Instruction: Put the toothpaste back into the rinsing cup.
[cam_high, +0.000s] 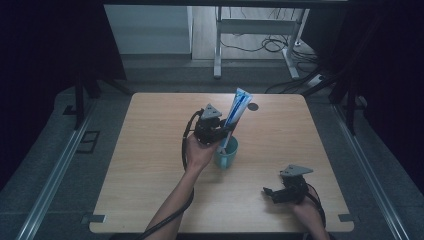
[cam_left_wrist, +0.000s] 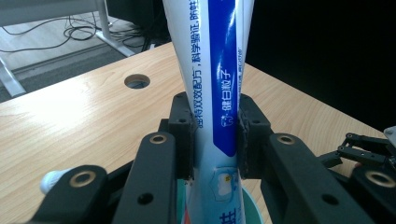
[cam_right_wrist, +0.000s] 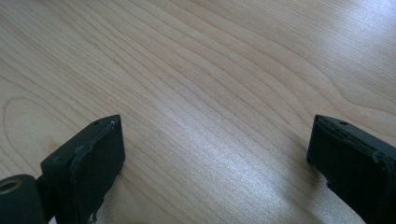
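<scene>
The tabletop (cam_high: 150, 165) carries one vessel, a teal cup (cam_high: 227, 156), which stands directly below the left tool (cam_high: 220, 131) and well apart from the right tool (cam_high: 272, 192), off that tool's far left in the high view. A round cable hole (cam_left_wrist: 137, 81) lies in the tabletop beyond the left tool.

Status of the work, judged from the present layout: the placing of the toothpaste tube (cam_left_wrist: 219, 93) into the cup is well advanced but not complete.

1. Done: the tube stands nearly upright, leaning slightly away from the person. Its lower end sits inside the cup rim, immediately beneath the left tool. Its crimped upper end rises well above the tool.
2. Done: a second item with a white tip (cam_left_wrist: 52, 179) shows just beside the left tool's lower left jaw in the left gripper view. It appears to stand in the same cup; its identity cannot be told.
3. Not done: release. The left tool is clenched on the tube, both pads pressing the tube's sides at about mid-length.
4. Left to do: open the jaws and lift the left tool clear without tipping the cup.

The right tool rests low over bare tabletop, jaws spread wide with nothing between them. It has no part in the present step.
</scene>
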